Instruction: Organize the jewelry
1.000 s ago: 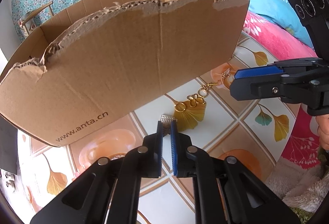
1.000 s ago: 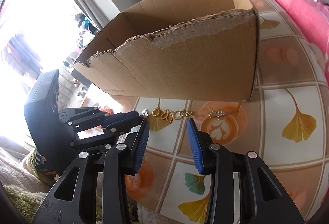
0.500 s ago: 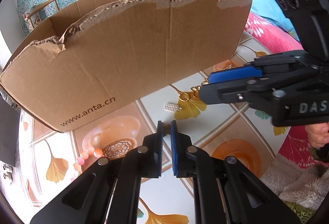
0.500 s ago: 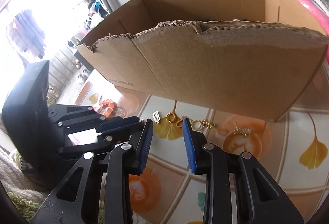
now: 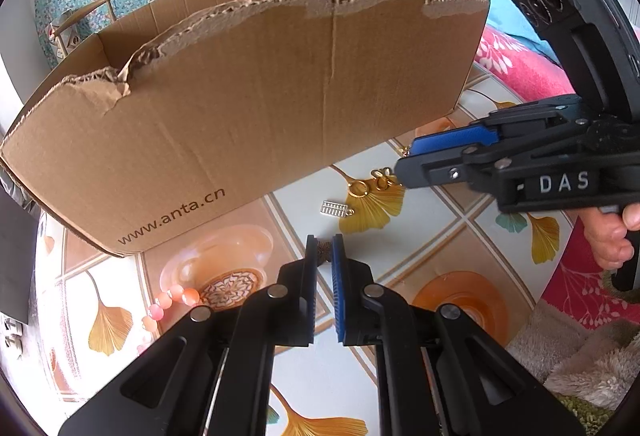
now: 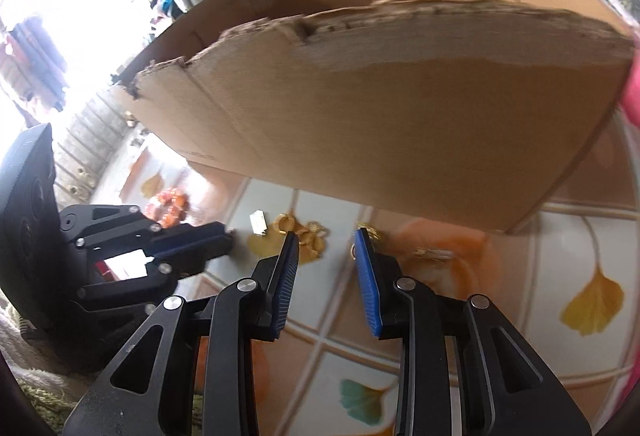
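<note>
A torn cardboard box [image 5: 240,107] stands on the patterned tabletop; it also shows in the right wrist view [image 6: 400,123]. In front of it lie a gold chain piece [image 5: 372,185], a small silver clip [image 5: 336,208] and a pink bead bracelet [image 5: 168,302]. My left gripper [image 5: 323,250] is nearly shut on a small dark piece, held back from the clip. My right gripper [image 6: 326,250] is open, its fingertips low over the gold chain [image 6: 310,232]. The clip [image 6: 258,222] and the beads [image 6: 170,201] lie to its left. Another gold piece [image 6: 434,255] lies to its right.
A pink blanket [image 5: 516,63] lies beyond the table's right edge, and a fuzzy mat [image 5: 580,364] is at the lower right. A wooden chair [image 5: 76,23] stands behind the box. The right gripper's body [image 5: 540,171] reaches in from the right over the table.
My right gripper has moved forward and down toward the gold chain, staying open. My left gripper has drawn back from the silver clip, and the pink beads have come into view.
</note>
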Available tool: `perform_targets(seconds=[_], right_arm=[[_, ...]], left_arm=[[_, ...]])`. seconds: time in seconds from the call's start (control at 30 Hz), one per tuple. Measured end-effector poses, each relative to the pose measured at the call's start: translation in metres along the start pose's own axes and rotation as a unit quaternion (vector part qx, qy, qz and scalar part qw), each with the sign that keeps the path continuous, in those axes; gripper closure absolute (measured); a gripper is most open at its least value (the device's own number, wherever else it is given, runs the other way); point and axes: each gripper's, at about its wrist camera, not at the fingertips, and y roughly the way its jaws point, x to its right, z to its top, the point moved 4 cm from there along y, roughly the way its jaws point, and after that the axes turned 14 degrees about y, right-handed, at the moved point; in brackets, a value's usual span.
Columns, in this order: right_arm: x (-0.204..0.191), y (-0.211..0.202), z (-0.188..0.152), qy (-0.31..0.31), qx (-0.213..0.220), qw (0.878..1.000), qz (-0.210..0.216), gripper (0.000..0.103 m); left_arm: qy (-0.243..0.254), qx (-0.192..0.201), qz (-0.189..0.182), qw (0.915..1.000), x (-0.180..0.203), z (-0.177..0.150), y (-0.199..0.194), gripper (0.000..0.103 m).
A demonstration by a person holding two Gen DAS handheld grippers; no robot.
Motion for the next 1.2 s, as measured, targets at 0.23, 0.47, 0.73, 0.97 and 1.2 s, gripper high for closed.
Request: perform_targets(seconds=[0.23,0.47,0.73,0.97,1.2], right_arm=[[-0.014,-0.008,-0.003,-0.032,0.015,0.999,-0.009,0.073],[-0.02,0.003,-0.004,-0.046,0.007,0.998,-0.046,0.073],[-0.038,0.011,-0.005,-0.055,0.025,0.994,-0.086,0.078],[-0.035,0.012,-0.01,-0.063,0.029,0.992,-0.102,0.089],[-0.031,0.004,-0.023,-0.07,0.017,0.992,-0.1,0.09]], left_arm=[[0.0,0.0,0.001,1.0,0.0,0.0,0.0,0.096],[-0.002,0.001,0.002,1.0,-0.001,0.001,-0.001,0.096],[-0.002,0.002,0.001,1.0,-0.001,0.001,-0.001,0.096],[-0.004,0.004,0.001,1.0,-0.001,0.001,-0.002,0.096],[-0.004,0.004,0.0,1.0,-0.001,0.001,-0.002,0.096]])
